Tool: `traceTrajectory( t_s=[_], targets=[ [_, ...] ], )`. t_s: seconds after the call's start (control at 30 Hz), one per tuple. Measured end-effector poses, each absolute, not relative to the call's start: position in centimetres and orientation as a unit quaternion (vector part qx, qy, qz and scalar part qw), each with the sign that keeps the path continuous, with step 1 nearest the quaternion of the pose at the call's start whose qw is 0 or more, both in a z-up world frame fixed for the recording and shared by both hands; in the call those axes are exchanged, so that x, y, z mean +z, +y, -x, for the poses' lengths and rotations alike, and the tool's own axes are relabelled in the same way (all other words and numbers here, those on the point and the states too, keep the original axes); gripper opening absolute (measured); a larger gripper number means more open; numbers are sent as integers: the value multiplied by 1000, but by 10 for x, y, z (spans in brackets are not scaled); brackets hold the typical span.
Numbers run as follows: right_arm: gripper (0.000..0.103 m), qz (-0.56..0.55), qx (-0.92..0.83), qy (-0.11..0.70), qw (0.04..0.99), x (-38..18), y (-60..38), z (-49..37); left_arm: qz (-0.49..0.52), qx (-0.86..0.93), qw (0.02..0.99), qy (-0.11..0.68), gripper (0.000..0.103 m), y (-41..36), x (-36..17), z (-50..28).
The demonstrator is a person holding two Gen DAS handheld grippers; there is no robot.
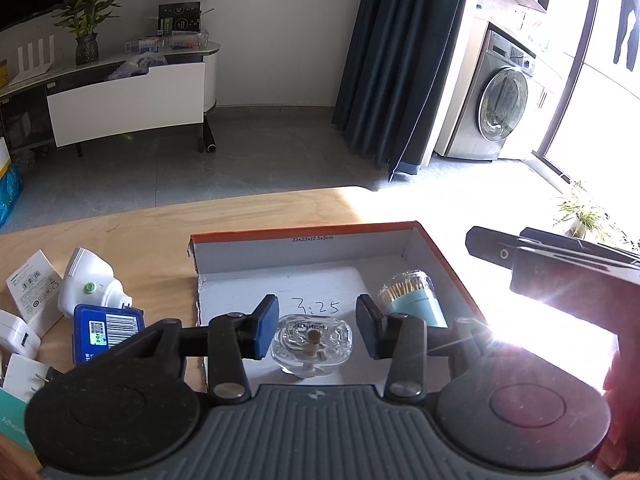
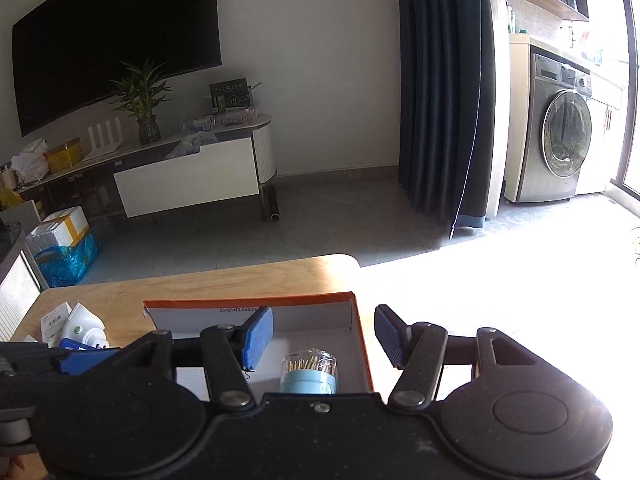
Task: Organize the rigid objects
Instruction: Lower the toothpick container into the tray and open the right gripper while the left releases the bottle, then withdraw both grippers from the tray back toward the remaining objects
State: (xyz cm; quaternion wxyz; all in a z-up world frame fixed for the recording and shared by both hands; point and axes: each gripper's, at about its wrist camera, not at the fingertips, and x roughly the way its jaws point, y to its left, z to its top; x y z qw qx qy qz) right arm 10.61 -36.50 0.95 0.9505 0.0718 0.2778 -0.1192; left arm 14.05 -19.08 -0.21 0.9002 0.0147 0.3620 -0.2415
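An orange-edged cardboard box [image 1: 440, 248] with a white inside sits on the wooden table. In it lie a clear glass piece [image 1: 311, 345] and a light-blue toothpick holder [image 1: 412, 292] with a clear cap. My left gripper [image 1: 316, 330] is open, its pads on either side of the glass piece and apart from it. My right gripper [image 2: 324, 340] is open and empty above the box [image 2: 360, 344], with the toothpick holder [image 2: 310, 372] below between its fingers. The right gripper also shows at the right in the left wrist view [image 1: 560, 264].
Left of the box lie a white plug-in device [image 1: 86, 284], a blue labelled pack [image 1: 108, 330], a white labelled box [image 1: 34, 284] and white chargers [image 1: 18, 344]. Strong sun glare covers the table's right side. A TV stand, curtain and washing machine stand beyond the table.
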Motion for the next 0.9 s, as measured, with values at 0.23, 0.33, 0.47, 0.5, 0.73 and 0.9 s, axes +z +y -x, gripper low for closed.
traceTrajectory(
  t_s=[0.23, 0.33, 0.47, 0.5, 0.73, 0.9],
  targets=[
    [69, -92, -127, 266, 951, 20, -374, -72, -12, -257, 893, 369, 51, -206, -4, -149],
    [70, -104, -120, 268, 950, 22, -374, -65, 2, -262, 896, 359, 75, -198, 7, -146],
    [76, -105, -115, 261, 953, 28, -367, -60, 4, -250, 901, 354, 89, -184, 18, -138],
    [77, -105, -110, 261, 953, 29, -364, -60, -4, -245, 902, 355, 93, -182, 20, -134],
    [80, -91, -92, 266, 955, 32, -342, -58, -38, -187, 916, 352, 103, -164, 28, -116],
    [84, -89, -84, 271, 955, 35, -332, -57, -51, -159, 923, 348, 103, -152, 33, -109]
  ],
)
